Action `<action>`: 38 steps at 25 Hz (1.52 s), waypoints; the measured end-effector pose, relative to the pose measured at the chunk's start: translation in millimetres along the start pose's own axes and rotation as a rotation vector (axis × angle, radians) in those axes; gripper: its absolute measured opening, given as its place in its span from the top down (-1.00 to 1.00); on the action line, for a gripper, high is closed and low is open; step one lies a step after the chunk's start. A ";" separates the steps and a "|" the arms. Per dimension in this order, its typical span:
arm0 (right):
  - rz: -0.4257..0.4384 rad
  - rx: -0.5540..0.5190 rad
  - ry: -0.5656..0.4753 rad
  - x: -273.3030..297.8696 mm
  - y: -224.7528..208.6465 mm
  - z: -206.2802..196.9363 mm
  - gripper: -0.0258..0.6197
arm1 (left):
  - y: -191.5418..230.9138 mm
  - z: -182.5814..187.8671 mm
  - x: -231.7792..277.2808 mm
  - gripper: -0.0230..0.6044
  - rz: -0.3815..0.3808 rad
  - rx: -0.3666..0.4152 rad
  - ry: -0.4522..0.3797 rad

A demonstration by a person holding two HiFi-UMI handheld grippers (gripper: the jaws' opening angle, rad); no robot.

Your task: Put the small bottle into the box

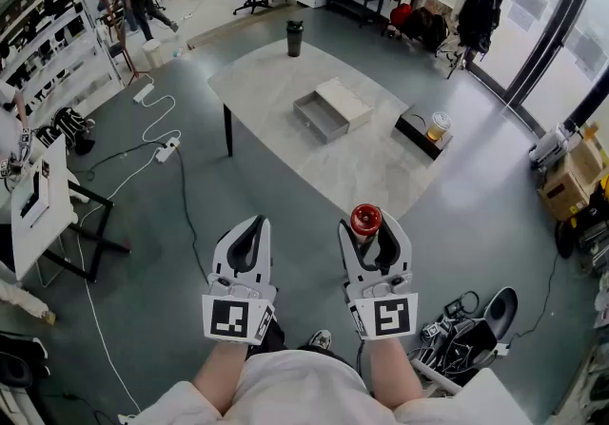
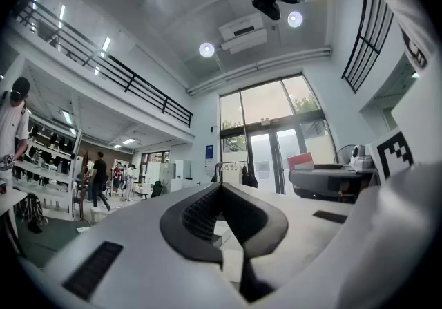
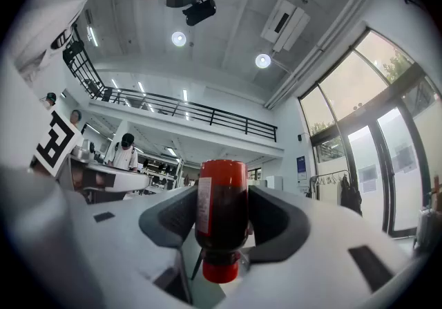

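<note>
The small bottle (image 1: 365, 220), dark with a red cap and a red end, stands upright between the jaws of my right gripper (image 1: 372, 235), which is shut on it. In the right gripper view the bottle (image 3: 221, 214) fills the gap between the two dark pads, cap toward the camera. My left gripper (image 1: 251, 231) is held beside it at the same height, shut and empty; its pads (image 2: 197, 214) meet at the tips. The open grey box (image 1: 322, 118) with its pale lid beside it lies far ahead on the light table (image 1: 276, 81). Both grippers hang over the floor, short of the table's near corner.
A black cup (image 1: 294, 37) stands at the table's far edge. A low black stand with a drink cup (image 1: 438, 125) sits right of the table. Cables and a power strip (image 1: 166, 149) lie on the floor at left, a white board stand (image 1: 43, 200) further left. People walk far behind.
</note>
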State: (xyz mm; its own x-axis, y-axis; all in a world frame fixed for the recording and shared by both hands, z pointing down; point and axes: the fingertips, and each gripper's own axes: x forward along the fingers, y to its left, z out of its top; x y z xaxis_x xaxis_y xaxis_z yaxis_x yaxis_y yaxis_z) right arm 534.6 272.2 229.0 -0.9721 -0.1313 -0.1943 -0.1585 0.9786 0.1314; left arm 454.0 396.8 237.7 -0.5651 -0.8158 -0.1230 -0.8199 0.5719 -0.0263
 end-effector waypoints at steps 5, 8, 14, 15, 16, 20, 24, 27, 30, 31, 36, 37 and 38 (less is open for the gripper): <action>0.006 0.009 0.008 11.0 8.3 -5.3 0.19 | 12.7 -11.4 4.0 0.86 -0.006 -0.016 0.021; 0.004 0.013 0.018 21.8 16.7 -8.6 0.19 | 25.2 -17.6 7.1 0.86 -0.015 -0.026 0.033; 0.000 -0.001 0.027 60.8 45.4 -18.6 0.19 | 75.4 -32.6 14.6 0.86 -0.037 -0.035 0.057; -0.003 0.005 0.024 70.0 50.4 -19.9 0.19 | 86.8 -34.1 16.1 0.86 -0.038 -0.036 0.057; -0.007 0.013 0.019 79.7 55.3 -21.1 0.19 | 98.0 -35.3 18.0 0.86 -0.041 -0.036 0.056; -0.020 0.027 0.003 114.5 74.8 -24.7 0.19 | 134.6 -44.2 27.0 0.86 -0.065 -0.040 0.063; -0.020 0.027 0.028 142.1 83.4 -34.5 0.19 | 156.8 -53.3 44.5 0.86 -0.086 -0.060 0.080; -0.029 0.033 0.038 170.8 84.1 -48.1 0.19 | 178.8 -64.8 64.0 0.86 -0.097 -0.068 0.090; -0.036 0.041 0.042 204.1 74.3 -61.4 0.19 | 195.4 -76.9 91.7 0.86 -0.116 -0.070 0.107; -0.041 0.048 0.038 217.3 68.8 -65.0 0.19 | 201.4 -80.2 104.0 0.86 -0.122 -0.067 0.112; -0.032 0.086 0.030 287.1 34.7 -86.2 0.19 | 234.4 -86.1 178.4 0.86 -0.118 -0.038 0.109; -0.034 0.097 0.026 300.9 25.2 -89.9 0.19 | 239.0 -86.2 195.2 0.86 -0.122 -0.031 0.108; -0.039 0.113 0.023 316.0 15.3 -93.4 0.19 | 244.0 -86.6 213.6 0.86 -0.128 -0.026 0.112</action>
State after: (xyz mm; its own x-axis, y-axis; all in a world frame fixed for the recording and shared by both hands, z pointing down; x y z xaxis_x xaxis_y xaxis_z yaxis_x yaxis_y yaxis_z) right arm 208.8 230.9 260.4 -0.9696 -0.1716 -0.1743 -0.1766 0.9842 0.0136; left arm 125.3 354.7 290.9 -0.4612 -0.8873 -0.0094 -0.8872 0.4613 -0.0094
